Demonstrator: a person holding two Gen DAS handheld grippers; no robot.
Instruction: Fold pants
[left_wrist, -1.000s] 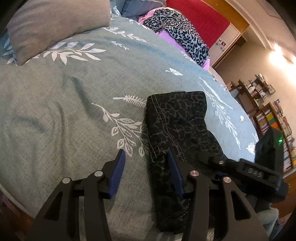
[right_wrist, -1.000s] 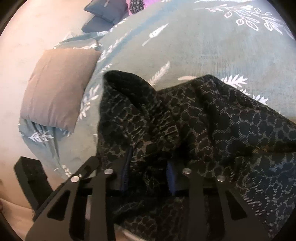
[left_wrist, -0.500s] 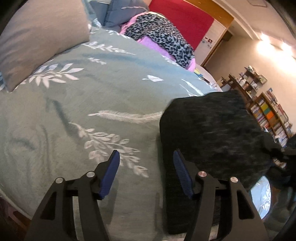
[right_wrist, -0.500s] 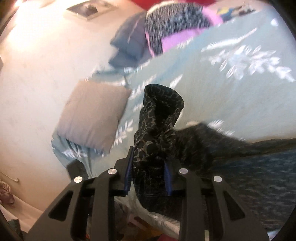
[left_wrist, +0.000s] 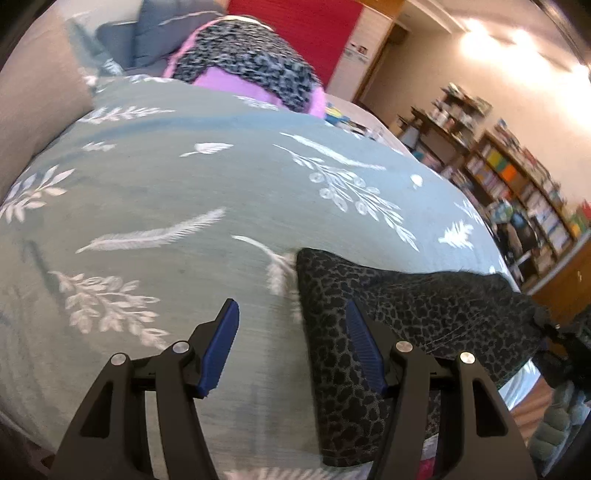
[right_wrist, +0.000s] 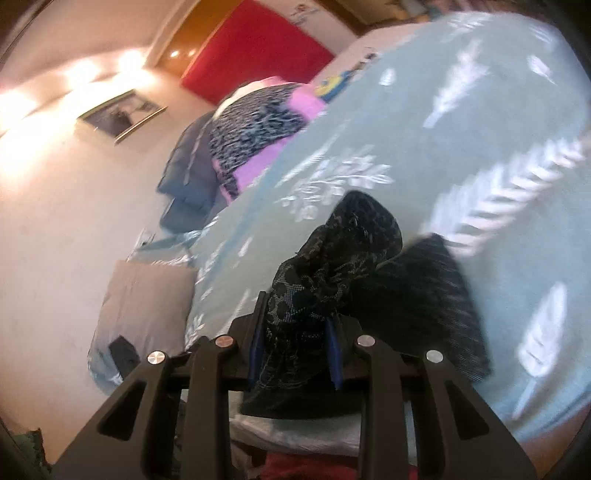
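Note:
The dark leopard-print pants (left_wrist: 399, 317) lie partly folded on the teal leaf-print bedspread (left_wrist: 184, 192), near the bed's front edge. My left gripper (left_wrist: 291, 347) is open and empty; its right finger hovers over the pants' left edge. My right gripper (right_wrist: 293, 347) is shut on a bunched end of the pants (right_wrist: 332, 258) and holds it lifted above the bed; the rest of the cloth trails down to the right. The right gripper's black body shows at the far right of the left wrist view (left_wrist: 565, 336).
A grey pillow (right_wrist: 144, 295) lies at the bed's left side. A pile of leopard and pink bedding (left_wrist: 251, 74) and dark blue pillows (right_wrist: 188, 173) sit at the head. Bookshelves (left_wrist: 517, 184) stand beyond the bed's right edge.
My right gripper has lifted the gripped end of the pants up off the bed and swung it. The left gripper stays open and has shifted with the view tilting up.

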